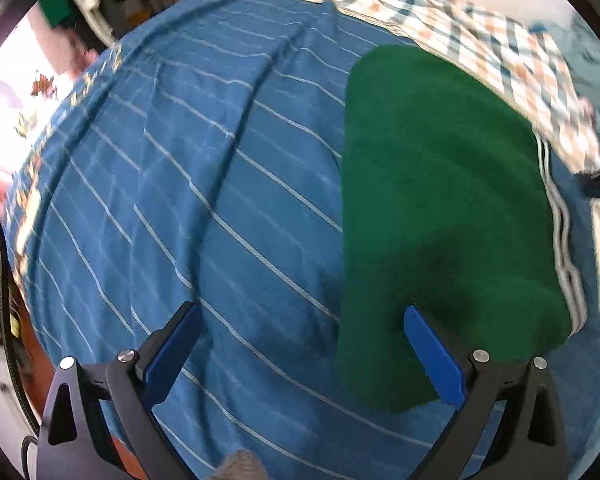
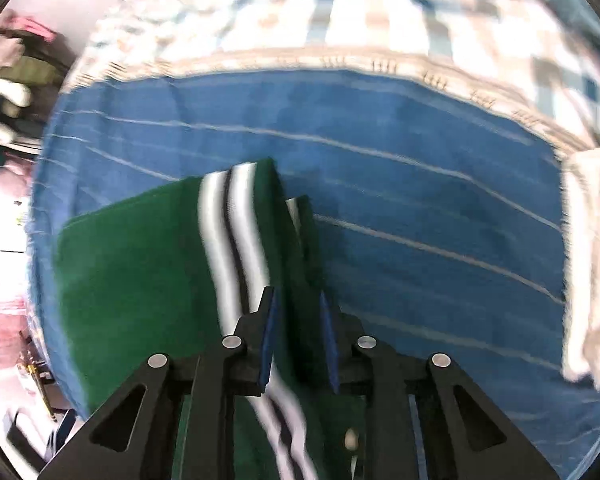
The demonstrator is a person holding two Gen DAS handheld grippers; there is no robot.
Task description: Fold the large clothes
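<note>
now | right hand-held gripper (image 2: 298,312) pinching green garment (image 2: 140,272) | left hand-held gripper (image 1: 300,320) wide

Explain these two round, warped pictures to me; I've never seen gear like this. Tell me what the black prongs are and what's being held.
No robot here: a person holds a two-finger claw in each hand, each with a fisheye camera looking along its fingers. In the left view, the left claw hangs open above a folded green garment lying on a blue striped sheet. In the right view, the right claw is shut on the garment's white-striped edge. A checked cloth lies beyond.
</note>
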